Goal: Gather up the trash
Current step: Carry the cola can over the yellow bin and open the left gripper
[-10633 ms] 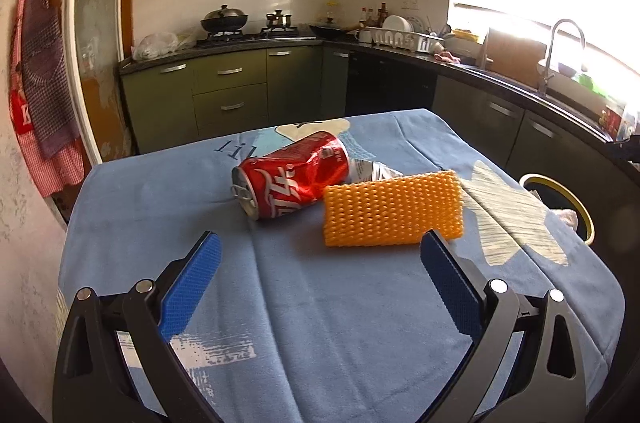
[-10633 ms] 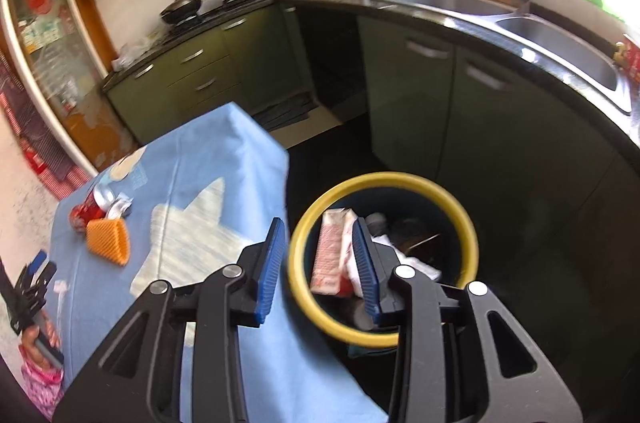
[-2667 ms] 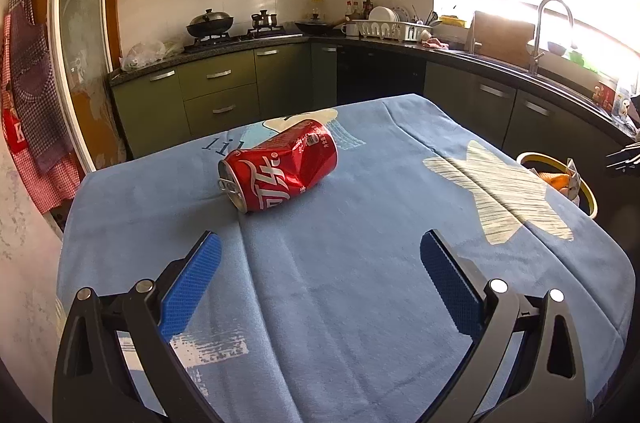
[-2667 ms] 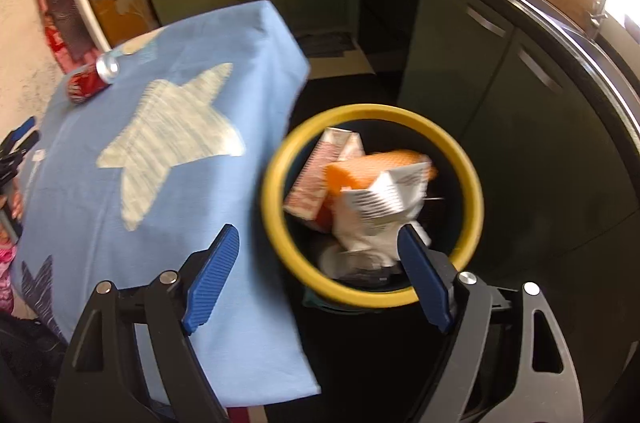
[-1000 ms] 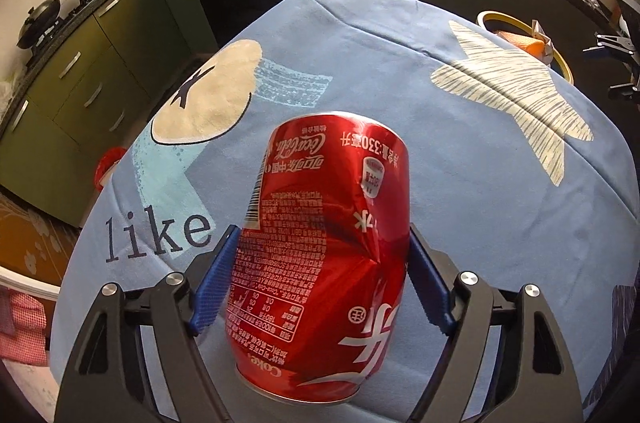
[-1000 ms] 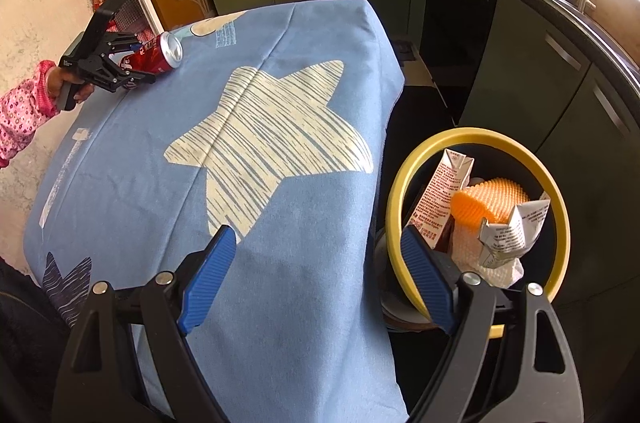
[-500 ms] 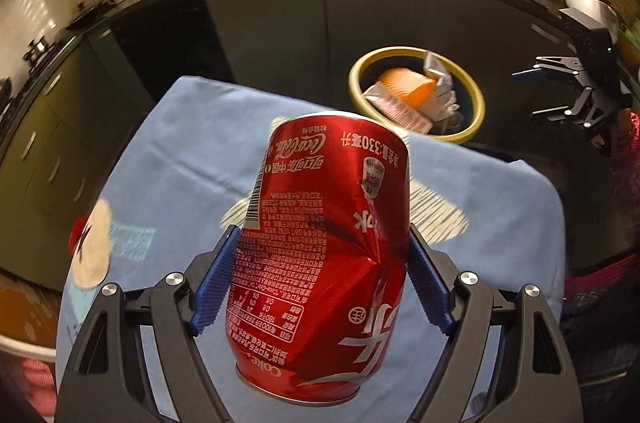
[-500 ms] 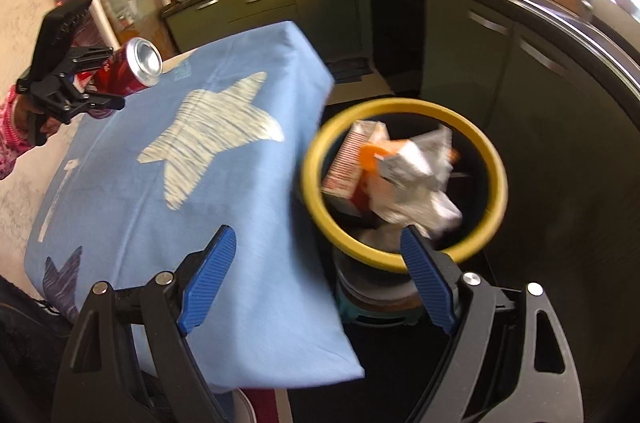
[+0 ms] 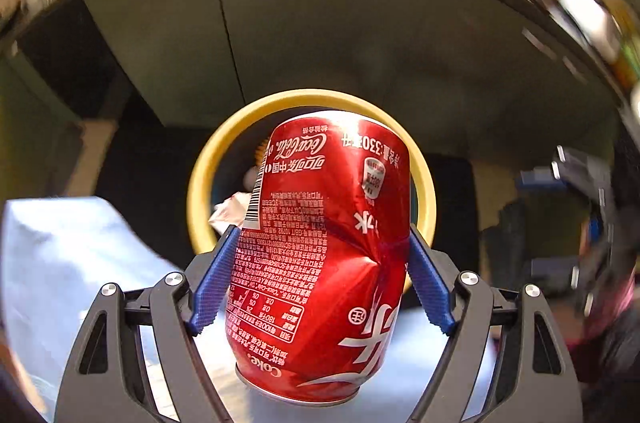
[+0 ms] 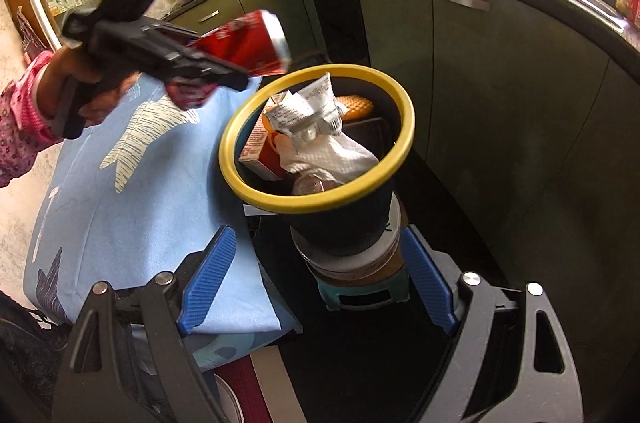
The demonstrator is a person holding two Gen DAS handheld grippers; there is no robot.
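You are standing in a kitchen lined with dark green cabinets (image 10: 500, 71) under a black countertop that curves round the room. Below and to the left in the right wrist view is a table covered by a light blue cloth (image 10: 132, 207) printed with a pale scribbled star.

Just beside the cloth's edge stands the trash bin (image 10: 256, 195), dark with a yellow rim, raised on a white tub that sits on a small teal stool. It is already nearly full: a crumpled white paper towel, a folded drink carton, a red-and-white carton and an orange mesh sponge are visible inside.

Your left gripper (image 9: 320, 255) holds a dented red cola can (image 9: 320, 263) between its blue pads, which press on both sides of the can. The can's closed bottom end faces the camera. In the left wrist view the can sits in front of the bin's yellow ring, covering most of its mouth. From the right wrist view, the can (image 10: 244, 43) hangs in the air up and to the left of the bin's rim, over the cloth's edge, not yet over the opening. Your left hand (image 10: 92, 87), in a pink patterned sleeve, grips the tool's handle.

Your right gripper (image 10: 316, 279) has its jaws spread wide with nothing between them, and points down toward the base of the bin.
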